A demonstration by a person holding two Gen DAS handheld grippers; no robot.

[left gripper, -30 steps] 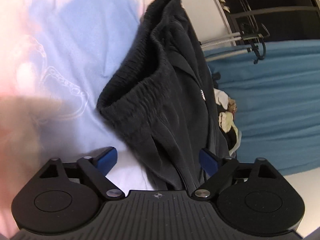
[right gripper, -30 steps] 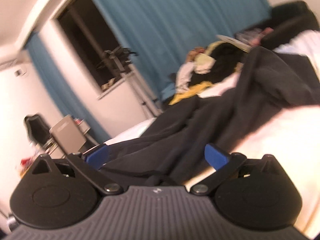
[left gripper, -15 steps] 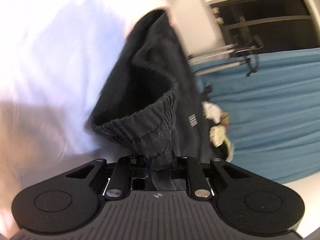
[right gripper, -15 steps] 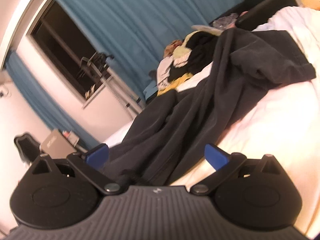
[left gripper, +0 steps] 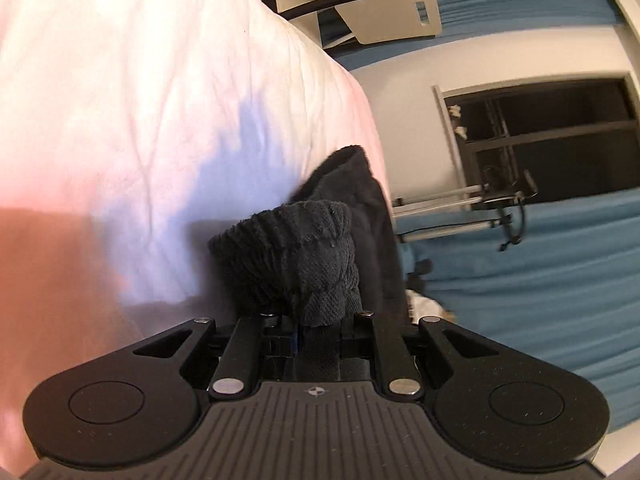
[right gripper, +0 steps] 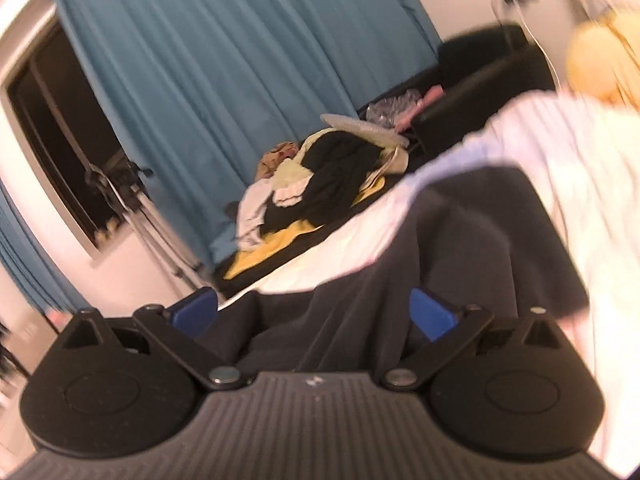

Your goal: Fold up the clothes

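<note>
The left gripper (left gripper: 318, 334) was closed tight on the ribbed elastic waistband of a black knitted garment (left gripper: 316, 256), the bunched cloth standing up between its drawn-in jaws. It pointed somewhat downward along the edge of a bed covered with a wrinkled white sheet (left gripper: 160, 92), and the rest of the garment trailed away beyond the waistband toward the bed's edge. The right gripper (right gripper: 314, 314) had its jaws spread wide, both blue pads (right gripper: 434, 314) showing clear of each other; the dark cloth (right gripper: 460, 248) lay draped between and under them, but the pads did not press on it. That gripper also tilted a little downward, over the garment spread across the white bed. Beyond it sat a heap of black, white and yellow clothes (right gripper: 316, 192) in front of a long teal curtain (right gripper: 224, 80).
</note>
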